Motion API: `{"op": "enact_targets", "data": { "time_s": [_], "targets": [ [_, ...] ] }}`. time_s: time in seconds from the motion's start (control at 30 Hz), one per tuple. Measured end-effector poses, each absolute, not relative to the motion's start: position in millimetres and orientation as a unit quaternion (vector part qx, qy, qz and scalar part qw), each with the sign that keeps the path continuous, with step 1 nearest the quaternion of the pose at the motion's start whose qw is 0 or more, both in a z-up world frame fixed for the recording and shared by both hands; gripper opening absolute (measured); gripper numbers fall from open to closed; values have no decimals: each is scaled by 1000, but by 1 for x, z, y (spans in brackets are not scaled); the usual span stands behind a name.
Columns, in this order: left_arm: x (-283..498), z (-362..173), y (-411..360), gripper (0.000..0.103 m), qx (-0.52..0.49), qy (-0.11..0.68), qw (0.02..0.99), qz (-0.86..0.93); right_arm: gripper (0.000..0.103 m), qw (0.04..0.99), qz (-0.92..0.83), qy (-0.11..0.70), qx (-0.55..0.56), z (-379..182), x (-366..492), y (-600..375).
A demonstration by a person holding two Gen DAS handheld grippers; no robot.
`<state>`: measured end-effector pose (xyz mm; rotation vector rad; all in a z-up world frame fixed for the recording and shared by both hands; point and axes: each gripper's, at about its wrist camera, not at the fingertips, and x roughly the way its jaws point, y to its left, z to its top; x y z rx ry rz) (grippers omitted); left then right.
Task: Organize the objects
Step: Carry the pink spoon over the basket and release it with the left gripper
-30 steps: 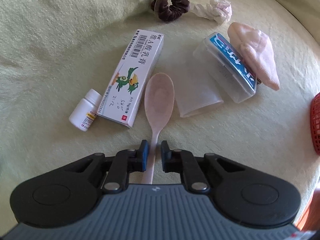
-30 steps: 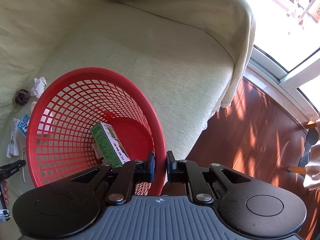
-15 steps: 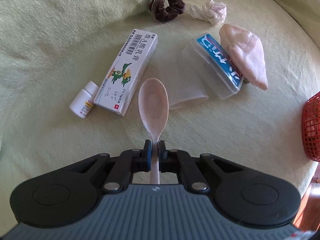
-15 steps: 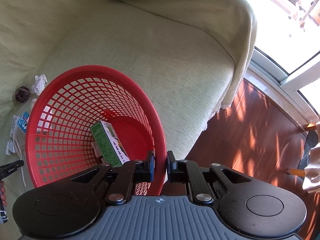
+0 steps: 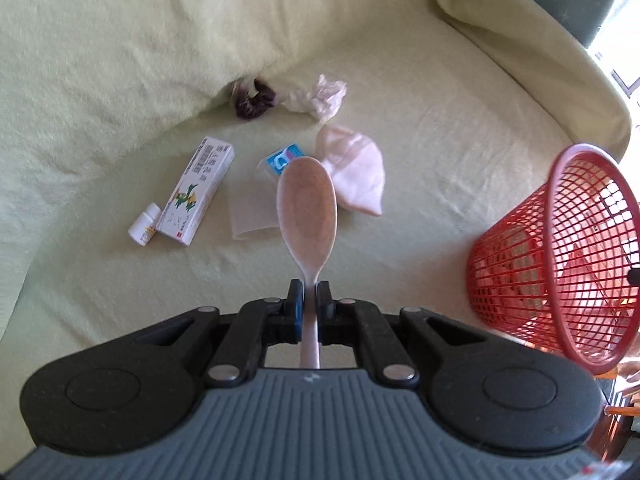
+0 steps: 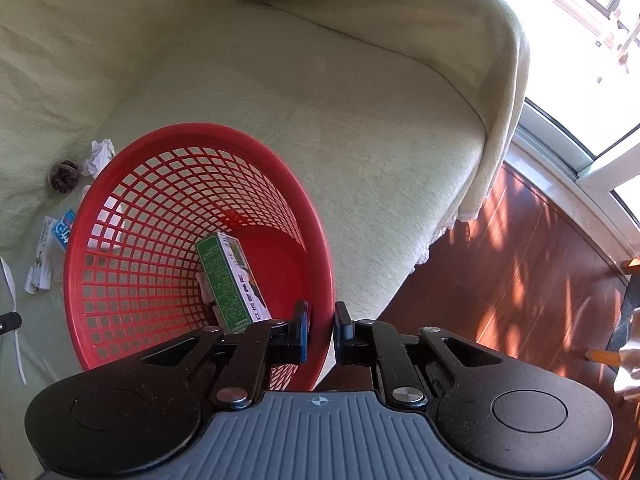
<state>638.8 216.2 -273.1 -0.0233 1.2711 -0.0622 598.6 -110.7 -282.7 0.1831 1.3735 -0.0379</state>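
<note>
My left gripper [image 5: 309,294] is shut on the handle of a pale pink spoon [image 5: 307,206], held up in the air above the green sofa cover. The red mesh basket [image 5: 560,256] stands tilted at the right in the left wrist view. My right gripper [image 6: 319,318] is shut on the near rim of that basket [image 6: 132,208]. A green and white box [image 6: 232,280] lies inside the basket. The spoon's handle [image 6: 12,308] shows at the far left edge of the right wrist view.
On the sofa lie a white medicine box [image 5: 196,192], a small white bottle [image 5: 144,224], a clear case with a blue label [image 5: 280,160], a pink cloth [image 5: 356,172], a dark scrunchie [image 5: 254,100] and crumpled tissue [image 5: 316,98]. Wooden floor [image 6: 520,264] lies past the sofa's right edge.
The left gripper closed on the spoon handle and lifted it off the sofa; the items below look smaller and the basket has come into view. The right gripper kept its hold on the rim.
</note>
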Motion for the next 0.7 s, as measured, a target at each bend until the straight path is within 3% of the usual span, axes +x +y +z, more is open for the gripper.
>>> {"op": "enact_targets", "data": {
  "time_s": [0.3,0.7],
  "targets": [
    [636,-223,124,3,0,574,810,-122,9,778,-2,624,77,-281,598,-108],
    [641,-236,50,3,14,584,794,-165,9,781,11,620,73,-278,600,-103]
  ]
}}
